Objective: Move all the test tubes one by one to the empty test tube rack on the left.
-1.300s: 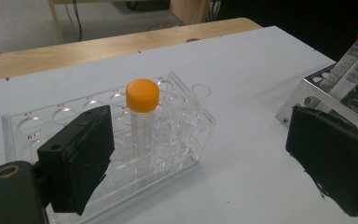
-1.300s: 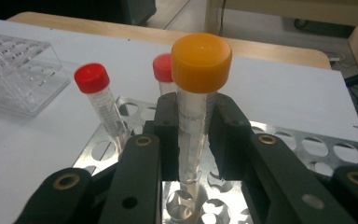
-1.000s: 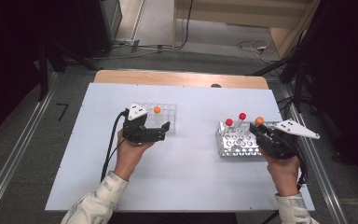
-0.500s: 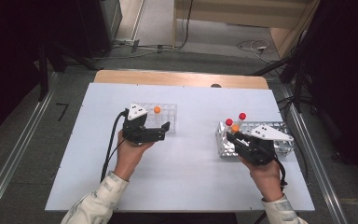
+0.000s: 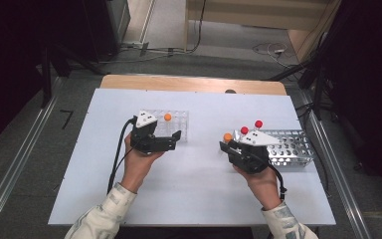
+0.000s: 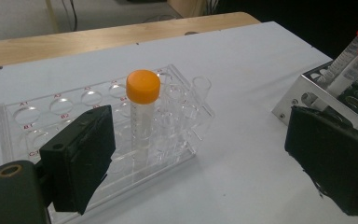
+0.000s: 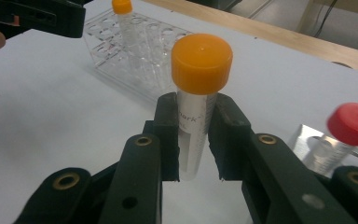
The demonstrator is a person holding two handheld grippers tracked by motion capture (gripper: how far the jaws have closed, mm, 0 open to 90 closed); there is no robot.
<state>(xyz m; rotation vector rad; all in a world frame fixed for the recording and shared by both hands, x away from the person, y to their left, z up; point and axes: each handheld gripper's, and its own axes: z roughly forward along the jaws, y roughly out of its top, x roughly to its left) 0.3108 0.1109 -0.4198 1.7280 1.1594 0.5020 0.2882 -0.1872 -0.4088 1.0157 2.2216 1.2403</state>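
Right gripper view: orange-capped tube (image 7: 196, 116) upright, cap up, between right hand-held gripper (image 7: 196, 140) pads.

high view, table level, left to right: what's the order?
Left gripper beside the clear plastic tube rack holding an orange-capped tube → right gripper holding an orange-capped tube → two red-capped tubes → perforated metal rack.
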